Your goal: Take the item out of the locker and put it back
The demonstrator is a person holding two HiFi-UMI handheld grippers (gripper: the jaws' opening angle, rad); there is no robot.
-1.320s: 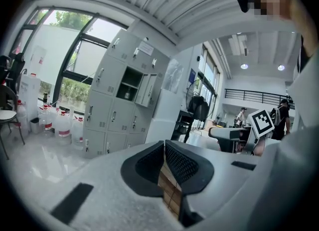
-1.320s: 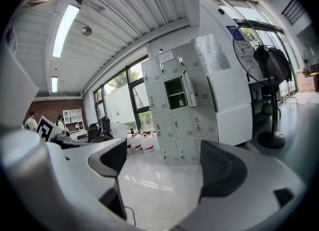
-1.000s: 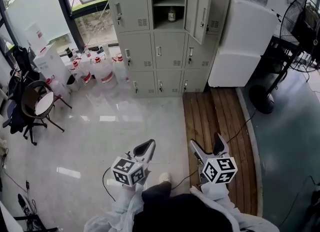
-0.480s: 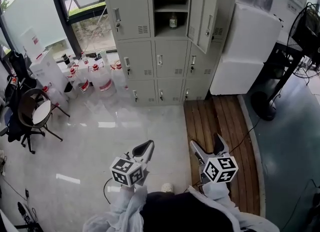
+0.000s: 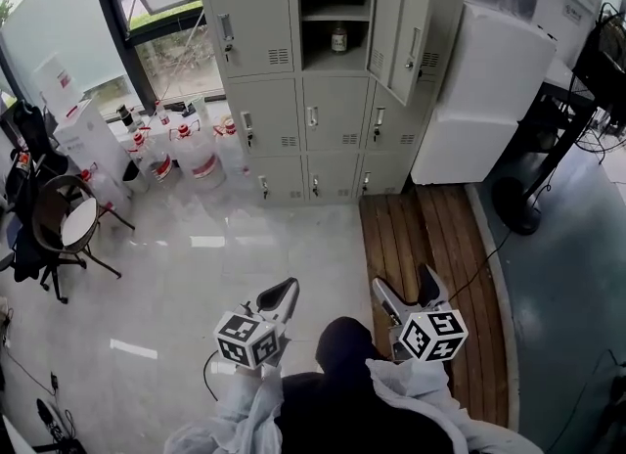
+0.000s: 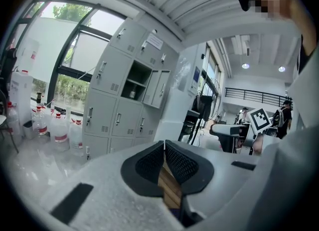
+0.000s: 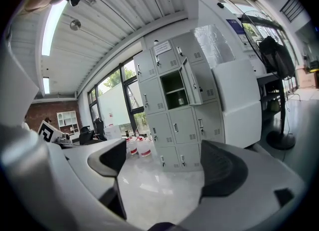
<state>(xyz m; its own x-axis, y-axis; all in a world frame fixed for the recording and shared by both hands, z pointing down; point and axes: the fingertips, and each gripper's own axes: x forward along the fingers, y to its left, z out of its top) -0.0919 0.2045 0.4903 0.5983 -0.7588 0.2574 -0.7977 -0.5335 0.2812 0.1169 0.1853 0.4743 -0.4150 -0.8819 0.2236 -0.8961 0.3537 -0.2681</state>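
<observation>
A grey bank of lockers (image 5: 269, 100) stands at the far wall. One upper compartment is open, its door (image 5: 396, 22) swung out to the right. A small bottle (image 5: 338, 39) stands on the lower shelf inside; it also shows as a bottle (image 7: 180, 101) in the right gripper view and a bottle (image 6: 132, 94) in the left gripper view. My left gripper (image 5: 284, 292) is held low, far from the lockers, jaws shut on nothing. My right gripper (image 5: 405, 288) is beside it, jaws wide open and empty.
Several clear jugs with red caps (image 5: 196, 149) stand on the floor left of the lockers. A chair (image 5: 64, 217) is at the left. A white cabinet (image 5: 479, 100) and a fan (image 5: 518, 203) stand at the right, beside a wooden floor strip (image 5: 430, 237).
The view has drawn slightly nearer to the lockers. Both grippers keep their places low in the view. The person's dark knee now shows between them.
</observation>
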